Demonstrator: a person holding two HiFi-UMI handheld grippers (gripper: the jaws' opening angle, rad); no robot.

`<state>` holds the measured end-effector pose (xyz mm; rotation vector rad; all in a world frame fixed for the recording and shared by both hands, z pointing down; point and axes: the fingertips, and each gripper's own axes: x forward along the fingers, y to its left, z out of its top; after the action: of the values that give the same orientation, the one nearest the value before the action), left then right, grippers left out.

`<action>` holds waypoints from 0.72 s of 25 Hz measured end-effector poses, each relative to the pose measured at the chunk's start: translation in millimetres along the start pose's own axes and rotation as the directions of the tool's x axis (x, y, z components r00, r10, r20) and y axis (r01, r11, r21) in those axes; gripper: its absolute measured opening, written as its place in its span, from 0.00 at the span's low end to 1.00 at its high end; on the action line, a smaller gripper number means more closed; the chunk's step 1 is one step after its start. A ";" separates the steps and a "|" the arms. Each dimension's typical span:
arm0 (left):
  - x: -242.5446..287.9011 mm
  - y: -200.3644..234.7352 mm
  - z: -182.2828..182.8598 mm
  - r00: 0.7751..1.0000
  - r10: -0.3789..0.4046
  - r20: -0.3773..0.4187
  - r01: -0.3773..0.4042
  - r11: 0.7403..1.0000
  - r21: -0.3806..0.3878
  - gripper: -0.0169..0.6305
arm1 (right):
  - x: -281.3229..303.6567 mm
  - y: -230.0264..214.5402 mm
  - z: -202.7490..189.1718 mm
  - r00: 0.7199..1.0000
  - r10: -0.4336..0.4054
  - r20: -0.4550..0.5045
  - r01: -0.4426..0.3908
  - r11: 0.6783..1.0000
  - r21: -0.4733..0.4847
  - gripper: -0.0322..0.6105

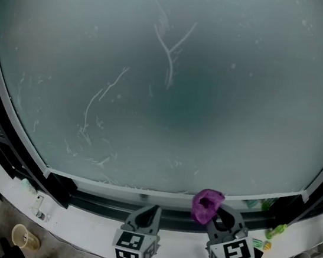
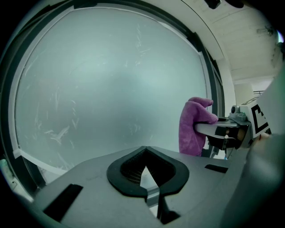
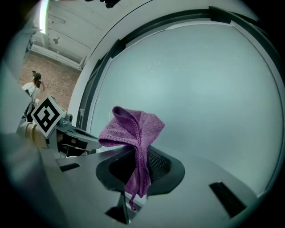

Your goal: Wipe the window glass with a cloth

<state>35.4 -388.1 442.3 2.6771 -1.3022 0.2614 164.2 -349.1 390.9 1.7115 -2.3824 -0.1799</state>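
Right claw [image 3: 136,178] pinches purple cloth [image 3: 133,129]: long axis upright, bunched end toward window glass [image 1: 167,84], lower right. Left claw [image 2: 146,176] closed, empty.

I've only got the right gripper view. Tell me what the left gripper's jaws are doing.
Observer: The left gripper has its jaws together, with nothing between them.
Operator: Now tell me where the glass is marked.
Observer: The head view shows a forked streak above the middle of the window glass and a long curved streak to its left.
Operator: Give me the cloth's place on the pane.
Observer: In the head view the purple cloth, in the right gripper, is down at the bottom frame, right of centre, below those streaks.
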 end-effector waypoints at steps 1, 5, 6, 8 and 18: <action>-1.3 -0.7 -1.9 1.000 0.000 -0.002 0.000 1.000 -0.001 0.03 | -2.1 2.7 -2.6 1.000 0.004 -0.001 -0.004 1.000 0.005 0.13; -5.7 -0.2 -6.8 1.000 0.006 -0.006 -0.006 1.000 -0.013 0.03 | -7.2 8.7 -13.6 1.000 0.009 -0.008 -0.008 0.998 0.065 0.13; -7.0 -0.4 -6.8 1.000 0.006 -0.007 -0.006 1.000 -0.010 0.03 | -8.1 9.1 -14.8 1.000 0.009 -0.011 -0.008 0.998 0.069 0.13; -10.0 -0.9 -6.9 1.000 0.005 -0.010 -0.005 1.000 -0.001 0.03 | -9.6 10.1 -14.7 1.000 0.009 -0.013 -0.009 0.998 0.068 0.13; -20.3 -3.6 -10.5 1.000 0.006 -0.009 -0.006 1.000 0.003 0.03 | -16.5 16.8 -7.7 1.000 0.013 0.005 -0.013 0.999 0.035 0.13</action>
<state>25.0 -368.2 447.8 2.6721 -1.3083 0.2756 155.6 -327.9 400.5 1.7126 -2.4133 -0.1415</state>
